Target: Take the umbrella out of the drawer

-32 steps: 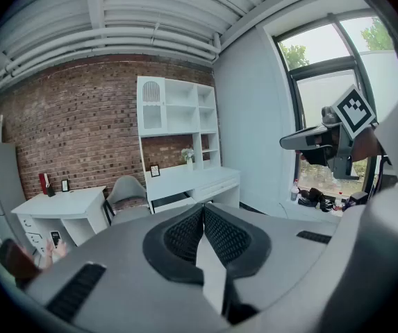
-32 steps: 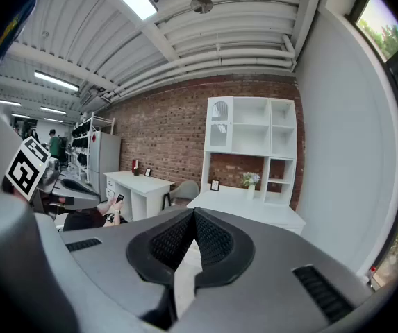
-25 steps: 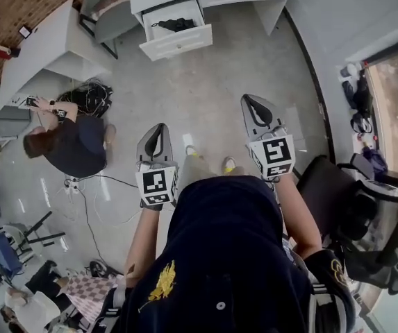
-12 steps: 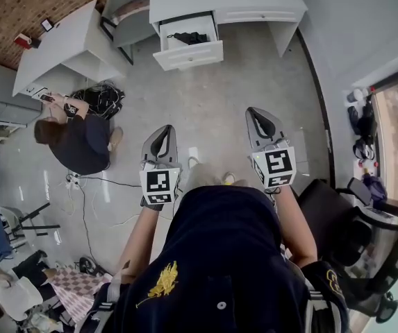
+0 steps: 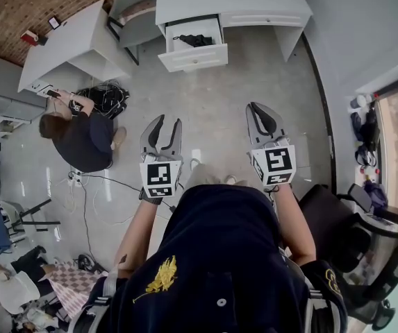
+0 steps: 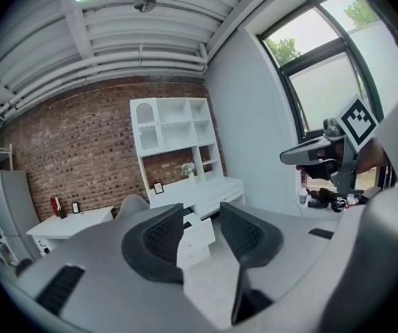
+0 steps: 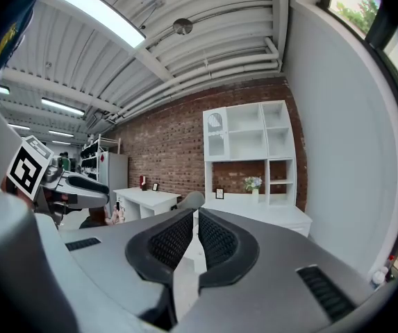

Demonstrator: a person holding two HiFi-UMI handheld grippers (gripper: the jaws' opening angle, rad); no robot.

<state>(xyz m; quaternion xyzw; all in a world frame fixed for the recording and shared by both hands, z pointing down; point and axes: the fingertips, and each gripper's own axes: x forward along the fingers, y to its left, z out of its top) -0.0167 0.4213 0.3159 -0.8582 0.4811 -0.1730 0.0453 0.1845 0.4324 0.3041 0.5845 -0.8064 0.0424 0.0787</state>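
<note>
Now left gripper (image 5: pixel 168 121) jaws have just been opening, nothing between them; right gripper (image 5: pixel 258 108) clenched, empty. Black umbrella (image 5: pixel 196 40) lies in open drawer (image 5: pixel 194 56), well apart; likely left readies for grab.

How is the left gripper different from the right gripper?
On the left gripper the jaws stand apart and have just been opening; on the right gripper they are shut together. The left gripper's marker has a different pattern from the right gripper's marker. Both are grey, hold nothing, and point toward the open drawer with the umbrella, far off.
</note>
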